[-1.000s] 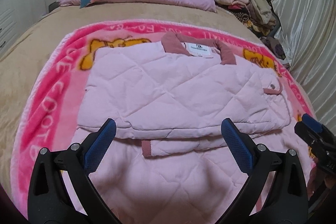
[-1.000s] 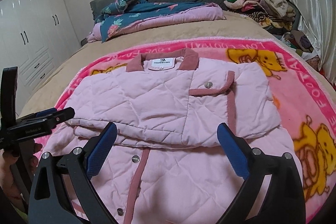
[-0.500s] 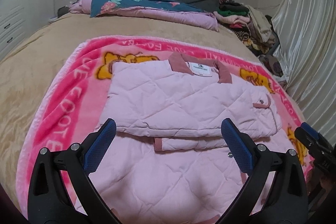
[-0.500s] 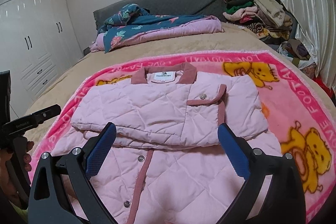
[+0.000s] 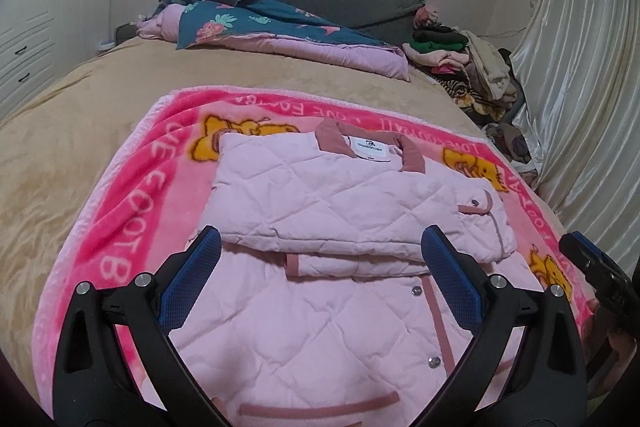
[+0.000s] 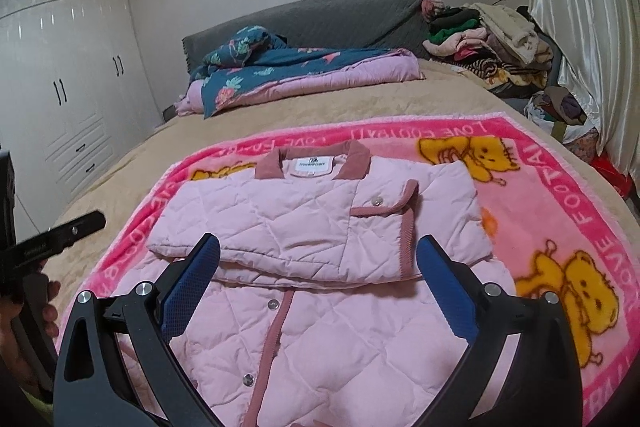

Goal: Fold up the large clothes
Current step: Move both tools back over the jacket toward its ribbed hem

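A pale pink quilted jacket (image 5: 320,195) with a dusty-rose collar lies on a pink cartoon blanket (image 5: 132,195) on the bed. Its sleeves are folded across the chest; the lower body with snap buttons lies flat toward me. It also shows in the right wrist view (image 6: 288,223). My left gripper (image 5: 320,279) is open and empty, held above the jacket's lower part. My right gripper (image 6: 318,279) is open and empty, also above the lower part. The right gripper's tip shows at the right edge of the left wrist view (image 5: 592,267); the left gripper shows at the left edge of the right wrist view (image 6: 52,239).
A folded teal floral quilt (image 6: 288,67) lies by the grey headboard (image 6: 320,19). A pile of clothes (image 6: 488,43) sits at the far right corner beside a satin curtain (image 6: 580,27). White wardrobes (image 6: 60,87) stand on the left. Tan bedspread (image 5: 60,147) surrounds the blanket.
Both grippers have pulled back and risen from the jacket, so it looks smaller and farther off. Both stay open and empty. The jacket has not moved.
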`<state>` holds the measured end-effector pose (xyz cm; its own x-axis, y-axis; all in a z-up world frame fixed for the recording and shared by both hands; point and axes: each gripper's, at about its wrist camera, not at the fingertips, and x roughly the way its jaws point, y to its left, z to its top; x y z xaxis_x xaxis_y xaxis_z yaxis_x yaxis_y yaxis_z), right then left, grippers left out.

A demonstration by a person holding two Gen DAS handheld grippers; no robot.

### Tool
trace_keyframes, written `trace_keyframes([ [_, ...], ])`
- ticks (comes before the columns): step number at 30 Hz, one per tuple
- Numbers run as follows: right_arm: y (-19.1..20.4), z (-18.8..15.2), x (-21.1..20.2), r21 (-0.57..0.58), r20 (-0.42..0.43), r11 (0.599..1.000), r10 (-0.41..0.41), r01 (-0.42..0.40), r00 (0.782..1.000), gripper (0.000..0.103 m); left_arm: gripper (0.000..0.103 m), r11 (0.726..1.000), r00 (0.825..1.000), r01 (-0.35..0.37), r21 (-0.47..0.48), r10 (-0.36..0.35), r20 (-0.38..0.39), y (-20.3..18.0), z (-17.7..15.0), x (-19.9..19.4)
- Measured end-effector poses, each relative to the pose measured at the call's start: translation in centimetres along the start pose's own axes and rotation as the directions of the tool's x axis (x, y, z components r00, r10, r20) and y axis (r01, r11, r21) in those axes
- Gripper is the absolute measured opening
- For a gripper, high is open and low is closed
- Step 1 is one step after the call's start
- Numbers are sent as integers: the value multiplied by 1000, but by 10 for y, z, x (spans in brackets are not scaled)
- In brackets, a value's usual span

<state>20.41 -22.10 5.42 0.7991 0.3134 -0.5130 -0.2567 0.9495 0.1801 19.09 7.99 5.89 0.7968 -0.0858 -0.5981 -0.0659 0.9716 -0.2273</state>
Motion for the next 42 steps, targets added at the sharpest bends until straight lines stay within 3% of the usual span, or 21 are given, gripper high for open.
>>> trace_keyframes([
  [24,-20,-1,-70,4,79,1000,-9,8,997,99,94,999,999,-36,39,34,41,-30,-26,-57],
  [42,-33,-27,-108,-56,61,996,-61,64,996,99,94,995,998,-64,70,63,17,-39,-71,-81],
])
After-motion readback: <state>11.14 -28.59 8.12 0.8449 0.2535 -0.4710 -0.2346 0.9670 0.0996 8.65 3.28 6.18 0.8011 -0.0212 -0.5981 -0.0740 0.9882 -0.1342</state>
